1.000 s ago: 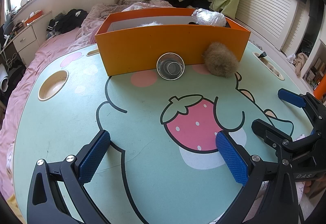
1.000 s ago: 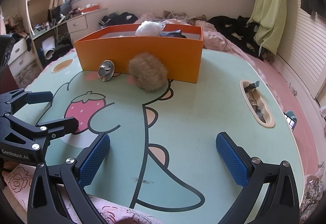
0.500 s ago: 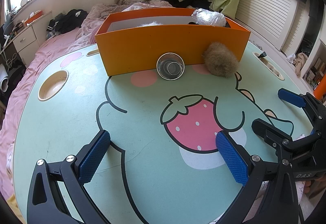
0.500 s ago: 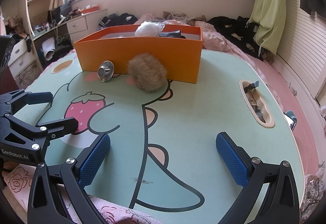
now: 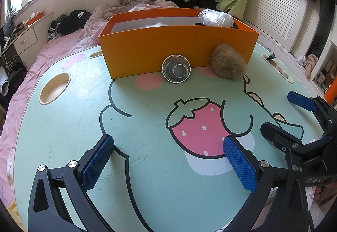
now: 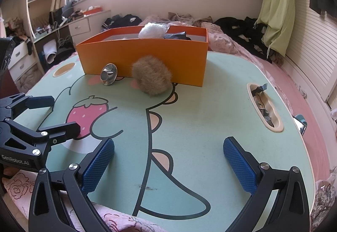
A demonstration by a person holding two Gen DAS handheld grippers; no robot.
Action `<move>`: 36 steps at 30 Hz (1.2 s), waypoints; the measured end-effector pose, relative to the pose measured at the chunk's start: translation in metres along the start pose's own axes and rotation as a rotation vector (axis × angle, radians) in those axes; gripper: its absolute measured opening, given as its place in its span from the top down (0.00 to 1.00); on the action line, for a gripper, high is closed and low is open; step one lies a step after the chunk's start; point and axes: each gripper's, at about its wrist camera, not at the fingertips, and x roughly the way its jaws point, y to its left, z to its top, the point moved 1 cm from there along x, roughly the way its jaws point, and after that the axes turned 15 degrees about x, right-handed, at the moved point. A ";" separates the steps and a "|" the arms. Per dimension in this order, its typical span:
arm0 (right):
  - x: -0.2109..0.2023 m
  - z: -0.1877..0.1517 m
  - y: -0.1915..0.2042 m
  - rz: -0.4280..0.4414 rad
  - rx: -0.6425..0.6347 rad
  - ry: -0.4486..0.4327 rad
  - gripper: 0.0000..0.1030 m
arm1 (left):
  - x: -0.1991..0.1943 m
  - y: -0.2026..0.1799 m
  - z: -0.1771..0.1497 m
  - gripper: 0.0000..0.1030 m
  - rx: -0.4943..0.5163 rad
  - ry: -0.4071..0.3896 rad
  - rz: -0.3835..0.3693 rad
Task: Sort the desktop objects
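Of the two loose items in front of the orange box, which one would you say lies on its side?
The small shiny metal cup: its open mouth faces sideways, beside the brown fluffy ball.

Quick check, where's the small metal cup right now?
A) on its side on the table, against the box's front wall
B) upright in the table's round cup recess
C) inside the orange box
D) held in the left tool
A: the metal cup lies on its side on the table, mouth toward the left wrist camera, at the front wall of the orange box, beside the brown fluffy ball; both tools are open and empty.
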 end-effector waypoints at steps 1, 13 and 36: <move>0.000 0.000 0.000 -0.001 0.001 0.000 0.00 | 0.000 0.000 0.000 0.00 0.001 0.000 0.000; 0.000 -0.001 0.000 -0.001 0.001 -0.001 0.00 | 0.000 0.000 0.000 0.00 0.004 0.000 -0.002; 0.000 -0.002 0.000 -0.001 0.002 -0.003 0.00 | 0.000 0.000 0.001 0.00 0.009 -0.001 -0.005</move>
